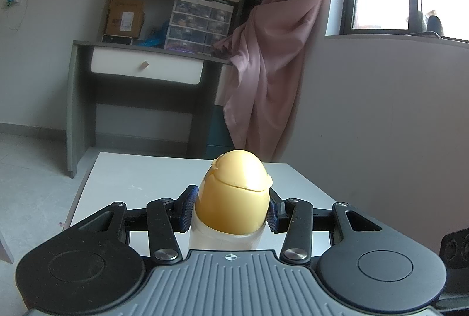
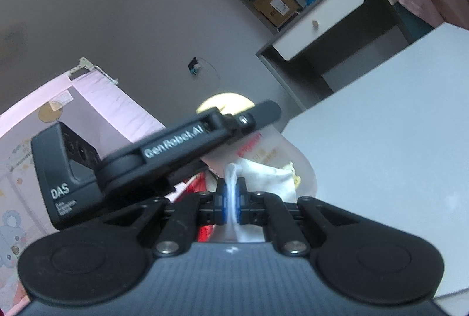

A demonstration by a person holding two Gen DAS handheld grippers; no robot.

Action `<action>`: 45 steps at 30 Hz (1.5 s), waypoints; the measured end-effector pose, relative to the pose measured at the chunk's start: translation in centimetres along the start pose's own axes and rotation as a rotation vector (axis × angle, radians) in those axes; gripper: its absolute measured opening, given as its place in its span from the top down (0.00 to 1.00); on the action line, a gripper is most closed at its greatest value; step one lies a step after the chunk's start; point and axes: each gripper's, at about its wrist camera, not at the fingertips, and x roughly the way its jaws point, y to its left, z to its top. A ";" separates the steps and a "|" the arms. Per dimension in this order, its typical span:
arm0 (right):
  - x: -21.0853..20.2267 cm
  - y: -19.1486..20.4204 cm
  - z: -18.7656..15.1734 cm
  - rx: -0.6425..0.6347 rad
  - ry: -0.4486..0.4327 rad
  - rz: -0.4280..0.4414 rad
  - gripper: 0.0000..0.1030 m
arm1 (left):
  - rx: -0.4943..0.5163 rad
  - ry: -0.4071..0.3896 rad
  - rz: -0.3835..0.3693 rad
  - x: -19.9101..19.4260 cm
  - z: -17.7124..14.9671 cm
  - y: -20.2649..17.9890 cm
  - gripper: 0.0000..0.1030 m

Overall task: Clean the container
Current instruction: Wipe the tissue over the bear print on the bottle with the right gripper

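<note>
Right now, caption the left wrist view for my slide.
Left gripper clamps a clear bottle just below its yellow flip cap, held above a white table.

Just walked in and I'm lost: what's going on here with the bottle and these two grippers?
A person is cleaning a container with two handheld grippers. The left gripper is clamped around a clear bottle just below its yellow cap, holding it above a white table. The right gripper is shut on a white cloth, held up against the bottle's side. The cap is still closed.
</note>
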 end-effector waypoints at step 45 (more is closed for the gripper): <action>1.2 0.7 -1.0 -0.052 0.066 -0.008 0.95 | 0.000 -0.002 0.005 0.2 -0.3 -0.5 0.54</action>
